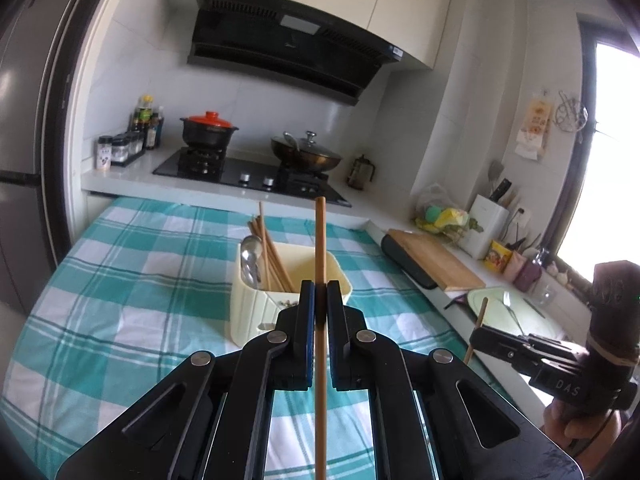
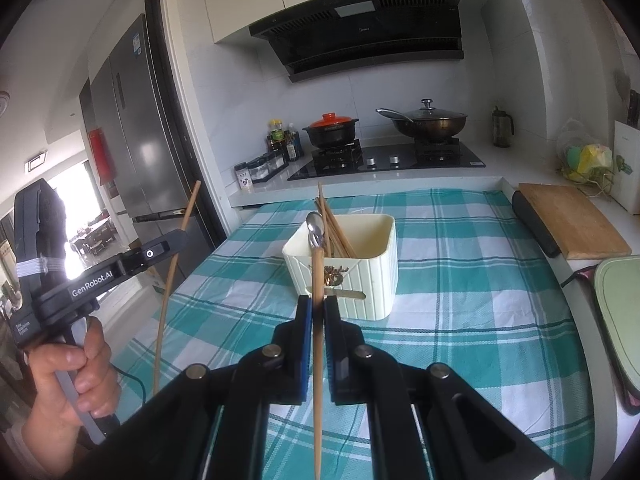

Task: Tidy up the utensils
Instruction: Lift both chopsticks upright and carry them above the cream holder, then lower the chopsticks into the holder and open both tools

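Left claw (image 1: pixel 319 300) and right claw (image 2: pixel 318 312) each clamped on 1 chopstick (image 1: pixel 320 240), tips angled toward cream holder (image 2: pixel 360 276) on checked surface (image 2: pixel 460 300), presumably for dropping in beside stored utensils.

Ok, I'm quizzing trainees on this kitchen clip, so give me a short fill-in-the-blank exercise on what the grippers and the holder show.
1. The left gripper is shut on a single ____.
2. The cream utensil holder stands on a ____ cloth with a checked pattern.
3. Besides chopsticks, the holder contains metal ____.
4. The right gripper is ____ on its own chopstick.

Missing words: chopstick; teal-and-white; spoons; shut
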